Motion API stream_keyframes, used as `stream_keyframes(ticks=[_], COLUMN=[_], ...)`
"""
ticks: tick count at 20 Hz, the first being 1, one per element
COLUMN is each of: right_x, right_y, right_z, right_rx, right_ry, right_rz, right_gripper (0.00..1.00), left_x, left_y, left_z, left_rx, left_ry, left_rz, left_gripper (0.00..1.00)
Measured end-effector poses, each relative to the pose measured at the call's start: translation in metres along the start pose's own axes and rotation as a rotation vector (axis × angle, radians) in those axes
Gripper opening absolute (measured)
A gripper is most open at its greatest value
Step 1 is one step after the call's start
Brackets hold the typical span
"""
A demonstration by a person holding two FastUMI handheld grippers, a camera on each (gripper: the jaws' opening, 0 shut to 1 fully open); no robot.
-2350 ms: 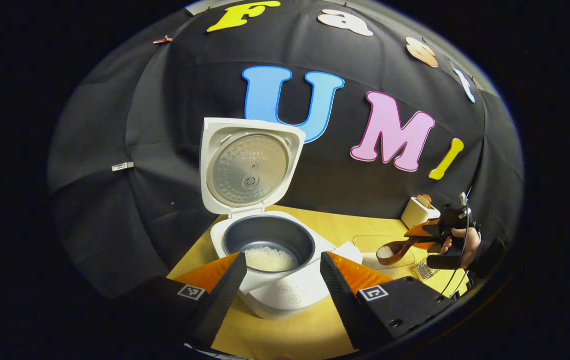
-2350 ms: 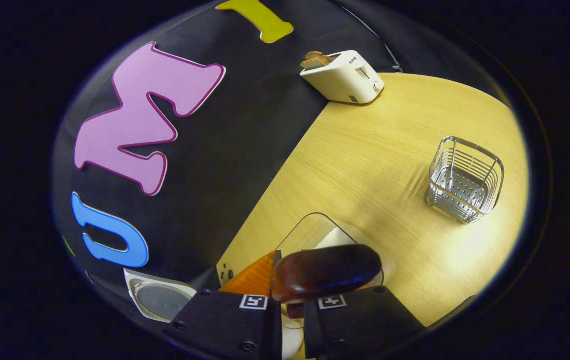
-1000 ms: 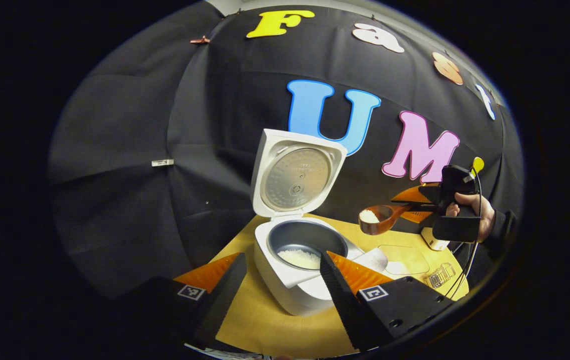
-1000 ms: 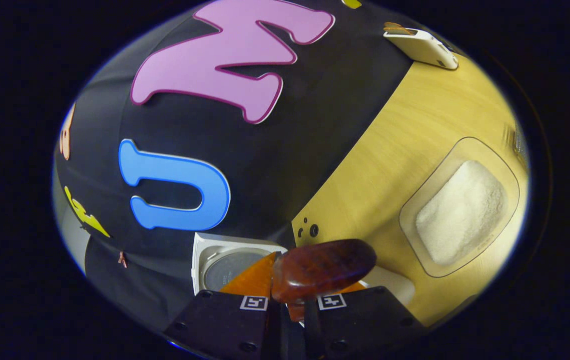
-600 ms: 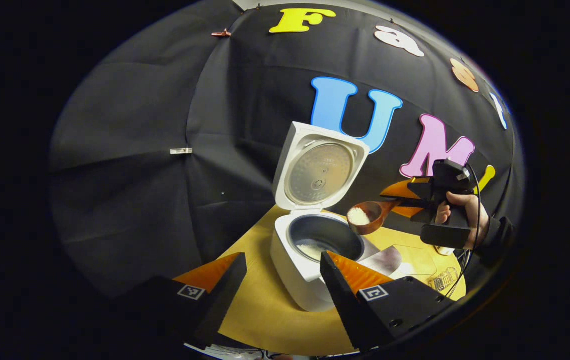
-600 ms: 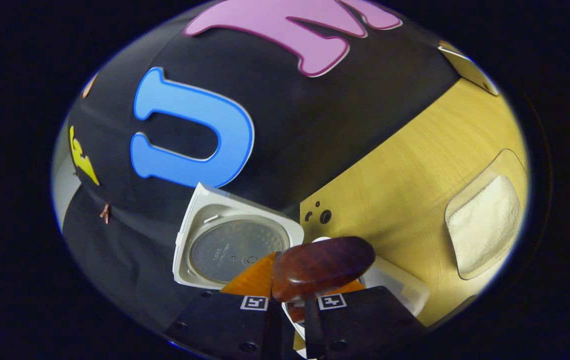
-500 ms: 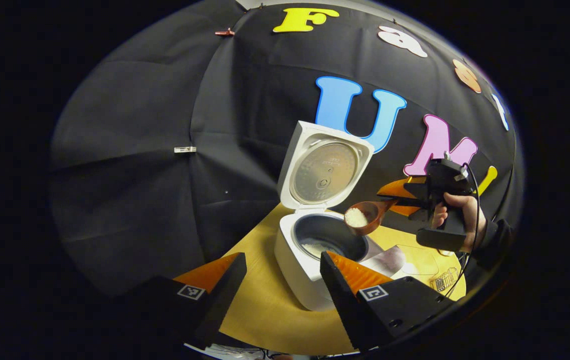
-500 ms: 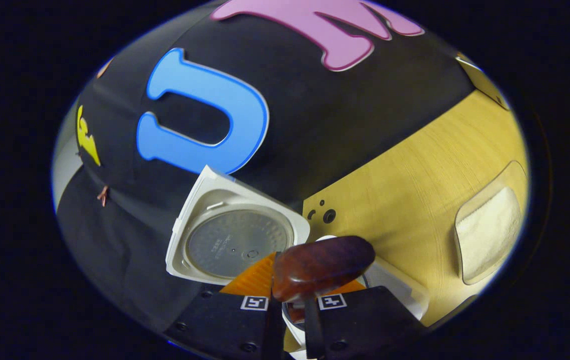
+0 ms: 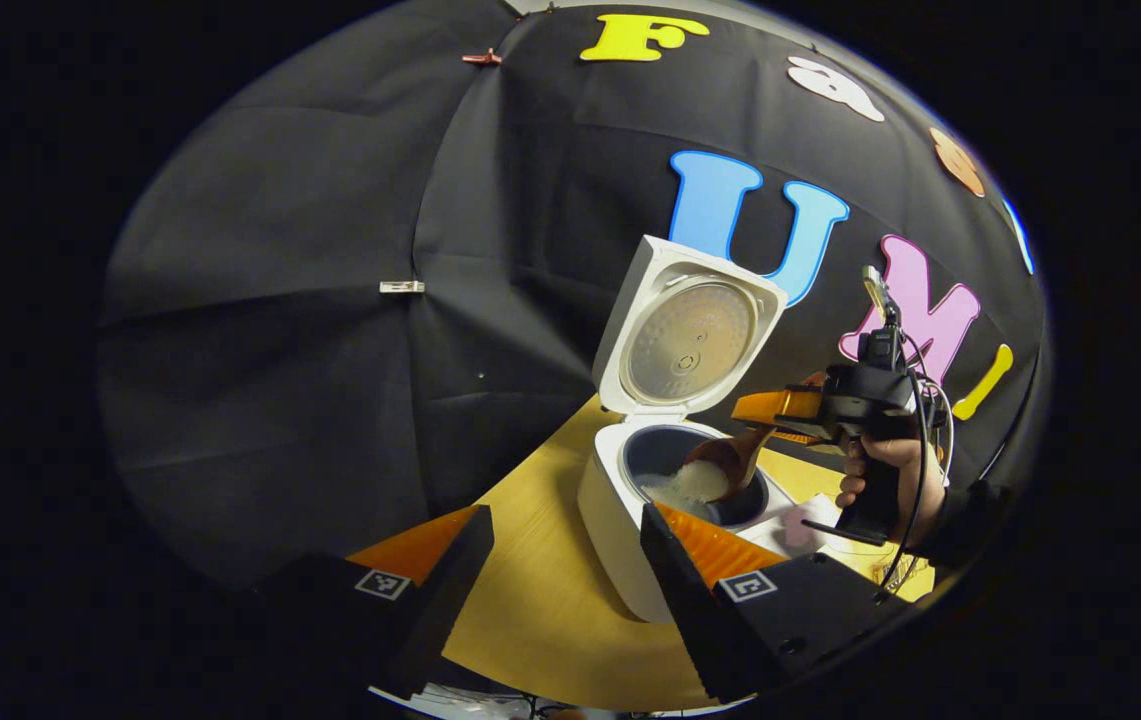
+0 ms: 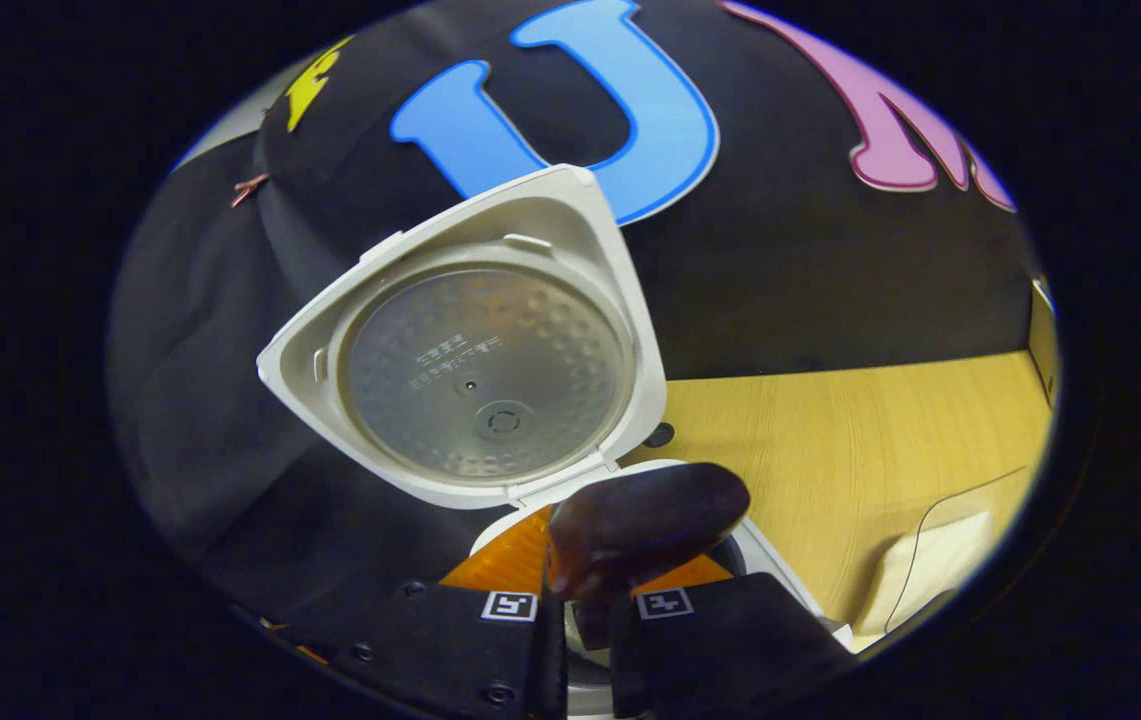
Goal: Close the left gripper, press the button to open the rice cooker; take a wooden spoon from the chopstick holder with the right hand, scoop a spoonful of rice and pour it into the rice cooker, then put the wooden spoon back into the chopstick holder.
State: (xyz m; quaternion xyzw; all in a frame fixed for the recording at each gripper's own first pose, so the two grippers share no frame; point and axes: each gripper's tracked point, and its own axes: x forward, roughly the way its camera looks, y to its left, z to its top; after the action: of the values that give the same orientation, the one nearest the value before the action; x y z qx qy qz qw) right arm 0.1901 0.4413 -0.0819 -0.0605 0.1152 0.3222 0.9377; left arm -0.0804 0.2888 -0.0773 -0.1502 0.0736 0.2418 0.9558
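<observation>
The right hand-held gripper (image 9: pixel 765 410), clamped on the spoon (image 9: pixel 725 458), tips rice (image 9: pixel 690 483) into the open cooker (image 9: pixel 630 520) on the worktop (image 9: pixel 530 610). The left hand-held gripper (image 9: pixel 565 545) hangs near, fingers apart. Next, the spoon likely needs emptying, then carrying back to the holder.

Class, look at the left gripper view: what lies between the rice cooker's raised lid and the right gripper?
The wooden spoon, tipped over the pot, reaches from the right gripper toward the rice cooker's lid.
</observation>
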Motion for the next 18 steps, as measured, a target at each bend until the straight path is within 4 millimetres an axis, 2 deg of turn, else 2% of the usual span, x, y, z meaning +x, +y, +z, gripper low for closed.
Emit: stream_keyframes(ticks=[5, 12, 16, 18], right_x=[0.004, -0.006, -0.007, -0.008], right_y=[0.025, 0.051, 0.054, 0.052], right_z=[-0.002, -0.004, -0.008, -0.003], right_rx=[-0.196, -0.435, -0.448, -0.453], right_ry=[-0.018, -0.063, -0.052, -0.068], right_rz=[0.034, 0.081, 0.099, 0.094], right_gripper=[0.21, 0.21, 0.21, 0.21], left_x=[0.003, 0.003, 0.001, 0.002], left_y=[0.009, 0.013, 0.014, 0.014], left_z=[-0.002, 0.0, 0.001, 0.001], left_rx=[-0.023, -0.032, -0.042, -0.045], left_ry=[-0.001, -0.019, -0.028, -0.031], left_rz=[0.023, 0.033, 0.039, 0.038], left_gripper=[0.96, 0.96, 0.96, 0.96])
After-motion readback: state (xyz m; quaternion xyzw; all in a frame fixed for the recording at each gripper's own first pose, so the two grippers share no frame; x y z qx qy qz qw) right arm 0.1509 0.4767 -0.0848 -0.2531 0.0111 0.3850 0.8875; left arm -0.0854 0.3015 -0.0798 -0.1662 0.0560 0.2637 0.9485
